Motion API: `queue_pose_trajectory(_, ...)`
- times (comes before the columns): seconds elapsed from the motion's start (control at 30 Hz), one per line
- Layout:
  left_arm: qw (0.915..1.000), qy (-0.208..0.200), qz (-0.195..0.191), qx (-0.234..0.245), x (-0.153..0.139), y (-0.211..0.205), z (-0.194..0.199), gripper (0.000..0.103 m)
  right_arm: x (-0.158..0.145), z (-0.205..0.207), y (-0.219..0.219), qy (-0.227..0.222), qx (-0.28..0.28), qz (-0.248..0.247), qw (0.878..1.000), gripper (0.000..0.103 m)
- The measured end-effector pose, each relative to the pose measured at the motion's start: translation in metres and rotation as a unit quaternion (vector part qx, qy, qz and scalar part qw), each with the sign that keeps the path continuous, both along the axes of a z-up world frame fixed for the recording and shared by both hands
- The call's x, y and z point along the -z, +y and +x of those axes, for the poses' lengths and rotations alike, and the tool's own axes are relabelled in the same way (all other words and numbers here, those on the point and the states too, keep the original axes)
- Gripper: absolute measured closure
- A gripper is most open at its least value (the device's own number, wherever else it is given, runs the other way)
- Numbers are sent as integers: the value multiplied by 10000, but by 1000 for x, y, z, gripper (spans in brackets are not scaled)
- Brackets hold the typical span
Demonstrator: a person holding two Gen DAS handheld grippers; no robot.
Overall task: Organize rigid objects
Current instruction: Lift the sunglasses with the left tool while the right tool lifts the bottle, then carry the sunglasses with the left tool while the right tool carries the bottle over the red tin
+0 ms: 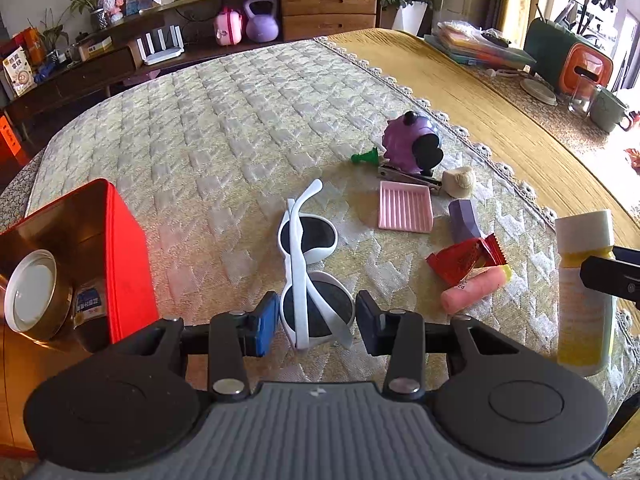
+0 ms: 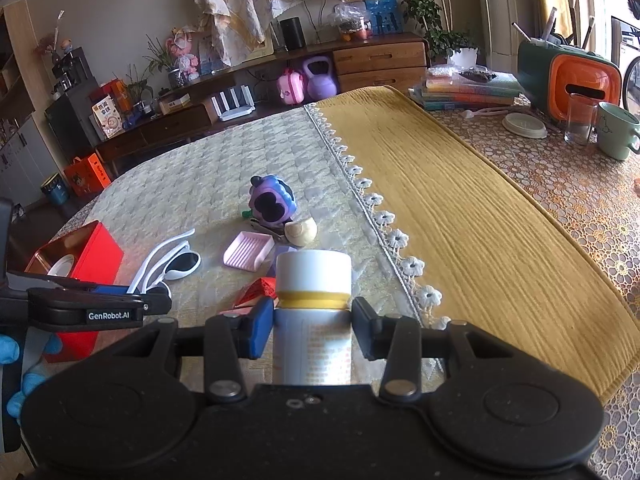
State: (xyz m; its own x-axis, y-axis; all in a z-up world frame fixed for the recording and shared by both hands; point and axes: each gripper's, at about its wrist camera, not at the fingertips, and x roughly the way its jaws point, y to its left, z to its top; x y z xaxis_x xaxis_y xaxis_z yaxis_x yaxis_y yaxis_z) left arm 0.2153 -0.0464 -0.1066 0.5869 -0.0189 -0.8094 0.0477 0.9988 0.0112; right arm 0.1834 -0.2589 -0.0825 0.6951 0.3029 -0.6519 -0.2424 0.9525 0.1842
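Observation:
White sunglasses (image 1: 304, 264) with dark lenses lie folded on the quilted cloth. My left gripper (image 1: 318, 320) straddles their near lens, its pads against the rim on both sides. A white bottle (image 2: 312, 344) with a white cap and a yellow band stands upright with my right gripper (image 2: 312, 328) shut on it just below the band. In the left wrist view that bottle (image 1: 584, 292) stands at the right edge. A red box (image 1: 124, 256) with a gold inside sits to the left and holds a round lidded tin (image 1: 32, 290).
Beyond the sunglasses lie a pink ridged tray (image 1: 404, 206), a purple toy (image 1: 412, 144), a green piece (image 1: 366, 157), a nail clipper (image 1: 408, 176), a red wrapper (image 1: 464, 260) and a pink stick (image 1: 476, 290). A yellow runner (image 2: 460, 200) covers the table's right; books, a glass and a mug stand far right.

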Motion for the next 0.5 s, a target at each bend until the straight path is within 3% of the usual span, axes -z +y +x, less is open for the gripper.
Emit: queue_pose_trajectory(0.5, 9988, -377, -263, -179, -50, 29, -30, 62, -35, -25, 19, -316, -172, 17, 9994, 61)
